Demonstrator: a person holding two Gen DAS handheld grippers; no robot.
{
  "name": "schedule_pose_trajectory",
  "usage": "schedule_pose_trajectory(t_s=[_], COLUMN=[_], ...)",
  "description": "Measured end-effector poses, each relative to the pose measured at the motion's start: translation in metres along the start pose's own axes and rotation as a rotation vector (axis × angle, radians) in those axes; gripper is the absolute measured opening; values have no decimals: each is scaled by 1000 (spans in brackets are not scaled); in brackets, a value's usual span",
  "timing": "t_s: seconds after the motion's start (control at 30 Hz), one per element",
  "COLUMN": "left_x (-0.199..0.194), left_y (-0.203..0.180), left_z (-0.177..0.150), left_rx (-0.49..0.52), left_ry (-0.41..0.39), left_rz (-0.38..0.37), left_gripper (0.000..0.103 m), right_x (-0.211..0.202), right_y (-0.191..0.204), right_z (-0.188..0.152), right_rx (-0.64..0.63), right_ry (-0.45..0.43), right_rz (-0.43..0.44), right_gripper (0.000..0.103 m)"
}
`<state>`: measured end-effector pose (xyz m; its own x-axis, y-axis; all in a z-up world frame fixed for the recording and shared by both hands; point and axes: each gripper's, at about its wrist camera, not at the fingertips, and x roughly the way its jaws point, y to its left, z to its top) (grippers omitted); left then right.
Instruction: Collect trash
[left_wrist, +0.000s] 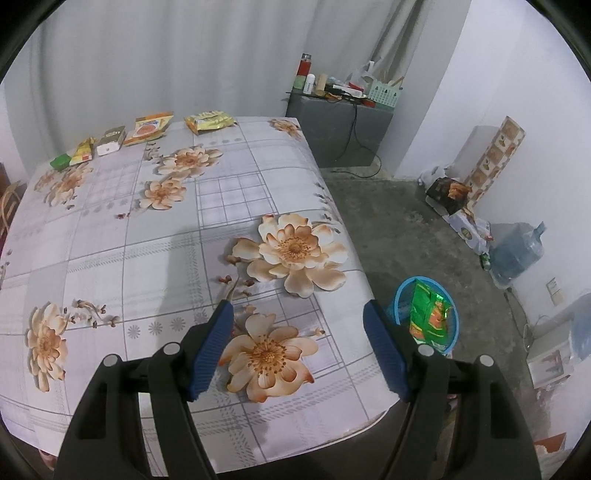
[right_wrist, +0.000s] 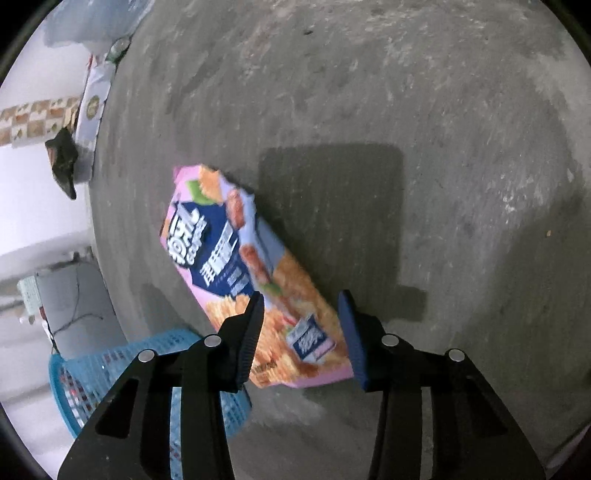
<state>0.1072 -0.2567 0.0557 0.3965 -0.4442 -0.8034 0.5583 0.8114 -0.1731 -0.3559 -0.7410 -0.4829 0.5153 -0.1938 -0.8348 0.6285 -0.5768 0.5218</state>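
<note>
A pink and blue snack box (right_wrist: 236, 254) hangs tilted above the concrete floor and casts a shadow on it. My right gripper (right_wrist: 301, 295) is shut on the box's near end, a pad against each side. The blue mesh basket (right_wrist: 110, 373) stands to the lower left of the box; it (left_wrist: 400, 295) holds a green wrapper (left_wrist: 430, 314). My left gripper (left_wrist: 297, 306) hovers open over the near right corner of the flowered table (left_wrist: 147, 258), nothing between its fingers. Along the table's far edge lie a yellow packet (left_wrist: 210, 121), an orange packet (left_wrist: 147, 130), a white box (left_wrist: 110, 142), a small yellow wrapper (left_wrist: 83, 151) and a green piece (left_wrist: 61, 161).
A grey cabinet (left_wrist: 340, 129) with bottles and cables stands past the table's far right corner. Bags, a carton and a water jug (left_wrist: 517, 254) line the right wall. Bare concrete floor (right_wrist: 406, 92) spreads around the basket.
</note>
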Motion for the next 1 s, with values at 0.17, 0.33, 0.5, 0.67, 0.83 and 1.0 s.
schedule_pose_trajectory(t_s=[0.17,0.33,0.5,0.67,0.83,1.0], left_x=[6,10,10,9,7,4], left_y=[-3,-6,-6,-3,4,14], left_z=[1,0,0,2,2,3], left_rx=[-2,4,2,-19,-39,-61], left_ry=[11,16,14,5,-11,-21], left_rz=[3,6,6,-6,-35,-71], left_gripper=[70,71,70,70,70,70], right_x=[15,27,35,10,-45,-98], right_y=[6,17,24,26,48,99], right_z=[-2,-10,-15,-13,-12,-40], right_rx=[-60,-151,-191,-138,-44,-113], right_ry=[43,48,35,-5,-33,-45], right_rz=[-54,-156,-205,-68,267,500], right_gripper=[42,35,13,1,0,0])
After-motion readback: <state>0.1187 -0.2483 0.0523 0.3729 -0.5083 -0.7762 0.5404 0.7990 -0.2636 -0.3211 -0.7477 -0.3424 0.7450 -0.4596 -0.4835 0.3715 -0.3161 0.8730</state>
